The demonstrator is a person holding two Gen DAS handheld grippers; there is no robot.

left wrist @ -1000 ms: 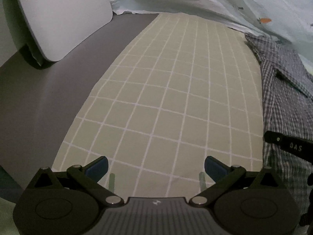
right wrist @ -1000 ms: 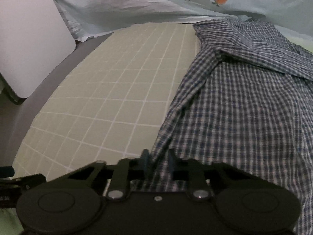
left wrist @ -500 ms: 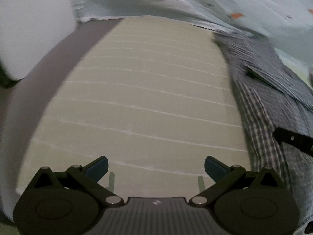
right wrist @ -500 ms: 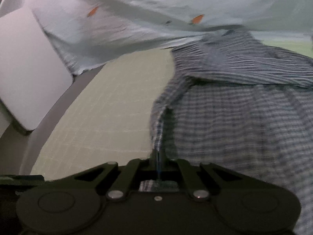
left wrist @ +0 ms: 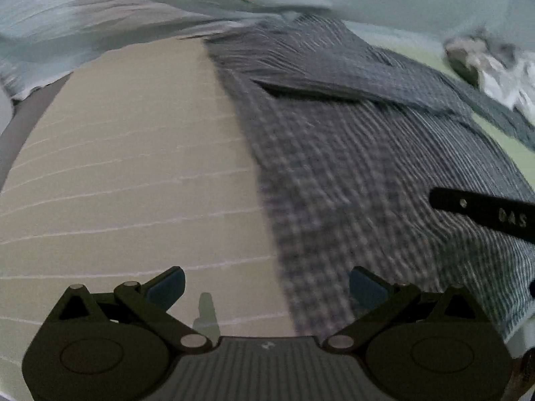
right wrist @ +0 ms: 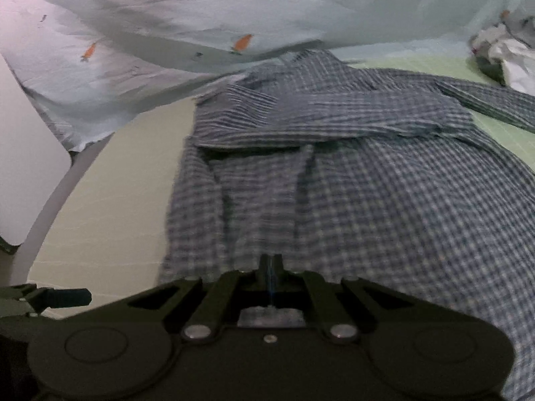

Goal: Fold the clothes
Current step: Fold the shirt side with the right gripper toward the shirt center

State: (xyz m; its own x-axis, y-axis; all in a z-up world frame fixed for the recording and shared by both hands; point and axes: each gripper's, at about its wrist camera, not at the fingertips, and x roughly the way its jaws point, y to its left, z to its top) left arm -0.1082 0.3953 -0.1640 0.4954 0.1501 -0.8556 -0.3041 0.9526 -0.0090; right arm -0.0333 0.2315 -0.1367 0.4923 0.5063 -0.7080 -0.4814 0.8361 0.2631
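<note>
Light blue bedding [right wrist: 187, 10], printed with small orange carrot motifs, is bunched across the far side of both views. In front of it lies a pale green sheet [left wrist: 127, 167] ruled with thin white grid lines. A white panel [right wrist: 23, 167] stands at the left edge of the right wrist view, on a grey surface [right wrist: 72, 180].

The checked shirt [right wrist: 384, 200], in a fine blue-and-white check, is spread on the sheet and covers its right portion; in the left wrist view the same shirt [left wrist: 351, 173] runs from the bedding down to the near edge. A folded panel lies across the upper part, casting a dark shadow beneath its edge. One sleeve trails to the far right over the green sheet. Fabric is rumpled, with a vertical crease running up from the near hem. Both views are motion-blurred.

A crumpled pile of whitish cloth [right wrist: 505, 53] sits at the far right, detail not discernible.

Right gripper [right wrist: 271, 264]: fingers pressed together, pinching the shirt's near hem, with fabric visible between them.

Left gripper [left wrist: 265, 284]: fingers wide apart, holding nothing, straddling the shirt's left edge where it meets the sheet.
</note>
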